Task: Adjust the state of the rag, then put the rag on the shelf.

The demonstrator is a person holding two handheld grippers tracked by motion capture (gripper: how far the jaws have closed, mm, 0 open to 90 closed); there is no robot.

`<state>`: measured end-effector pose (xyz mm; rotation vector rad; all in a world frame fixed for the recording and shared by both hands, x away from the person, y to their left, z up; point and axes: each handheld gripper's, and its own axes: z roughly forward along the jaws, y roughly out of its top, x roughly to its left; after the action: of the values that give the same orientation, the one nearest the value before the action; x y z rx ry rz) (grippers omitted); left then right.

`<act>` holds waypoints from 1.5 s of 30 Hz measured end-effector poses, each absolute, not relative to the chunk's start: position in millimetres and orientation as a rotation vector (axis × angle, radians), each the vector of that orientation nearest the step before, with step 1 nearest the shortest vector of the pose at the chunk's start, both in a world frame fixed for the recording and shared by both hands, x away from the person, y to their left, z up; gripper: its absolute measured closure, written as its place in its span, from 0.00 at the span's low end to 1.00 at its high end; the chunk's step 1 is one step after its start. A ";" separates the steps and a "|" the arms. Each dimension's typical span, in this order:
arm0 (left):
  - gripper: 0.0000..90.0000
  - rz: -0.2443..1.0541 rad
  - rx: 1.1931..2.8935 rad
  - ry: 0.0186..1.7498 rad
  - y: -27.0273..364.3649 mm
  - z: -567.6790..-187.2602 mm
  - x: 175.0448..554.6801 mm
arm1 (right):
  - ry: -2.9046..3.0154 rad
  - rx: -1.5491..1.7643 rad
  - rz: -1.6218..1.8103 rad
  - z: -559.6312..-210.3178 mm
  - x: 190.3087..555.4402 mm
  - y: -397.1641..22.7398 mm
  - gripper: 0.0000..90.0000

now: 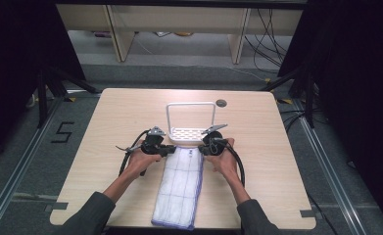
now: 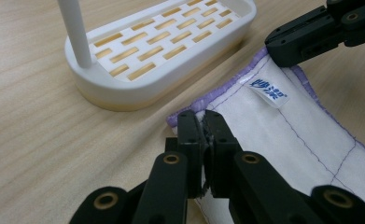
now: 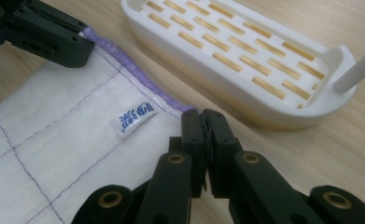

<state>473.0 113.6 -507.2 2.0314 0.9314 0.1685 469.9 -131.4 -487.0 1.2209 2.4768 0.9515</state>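
A white folded cloth (image 1: 179, 186) with a purple stitched hem lies lengthwise on the wooden table, its far end just short of a white slotted rack (image 1: 191, 132). My left gripper (image 1: 172, 149) is shut on the cloth's far left corner (image 2: 189, 116), its tips (image 2: 204, 122) pinching the hem. My right gripper (image 1: 202, 148) is shut on the far right corner, and its tips (image 3: 203, 121) meet at the cloth (image 3: 54, 140) edge. A small blue-printed label (image 2: 269, 91) sits between the two grips. Each gripper view also shows the other gripper (image 2: 311, 37) (image 3: 40, 32) on its corner.
The rack (image 2: 161, 42) has a tall white hoop handle (image 1: 191, 105) and stands a finger's width beyond the cloth. A round cable hole (image 1: 221, 103) lies near the table's far edge. Bare wood lies to the left and right of the cloth.
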 end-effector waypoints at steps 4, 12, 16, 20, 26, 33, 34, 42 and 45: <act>0.96 0.167 2.040 0.922 113.6 -504.4 473.0 | 2.470 1.205 0.970 -486.9 470.0 -133.9 0.98; 0.96 0.157 2.020 0.936 116.7 -498.6 472.9 | 2.455 1.190 0.994 -485.1 468.9 -133.2 0.98; 0.96 0.163 2.009 0.921 118.9 -490.8 471.3 | 2.447 1.169 1.018 -476.4 466.7 -133.4 0.98; 0.96 0.182 1.995 0.907 120.2 -482.2 468.6 | 2.442 1.167 1.044 -466.6 463.3 -133.7 0.98; 0.96 0.197 1.983 0.872 122.2 -465.7 459.9 | 2.418 1.138 1.090 -451.6 455.7 -131.9 0.98; 0.96 0.234 1.934 0.789 130.2 -432.2 434.4 | 2.395 1.042 1.160 -420.9 431.9 -135.6 0.98; 0.96 0.231 1.927 0.776 131.5 -428.0 431.4 | 2.390 1.012 1.162 -412.6 425.2 -137.2 0.98; 0.96 0.255 1.889 0.660 139.5 -381.5 402.0 | 2.338 0.877 1.241 -366.4 390.9 -140.7 0.98; 0.96 0.250 1.875 0.633 139.7 -370.0 398.1 | 2.321 0.869 1.264 -351.0 381.6 -140.0 0.98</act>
<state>398.1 139.7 -370.0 1.8754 0.6327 0.2500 381.6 -140.0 -351.0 0.8691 2.3208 1.2644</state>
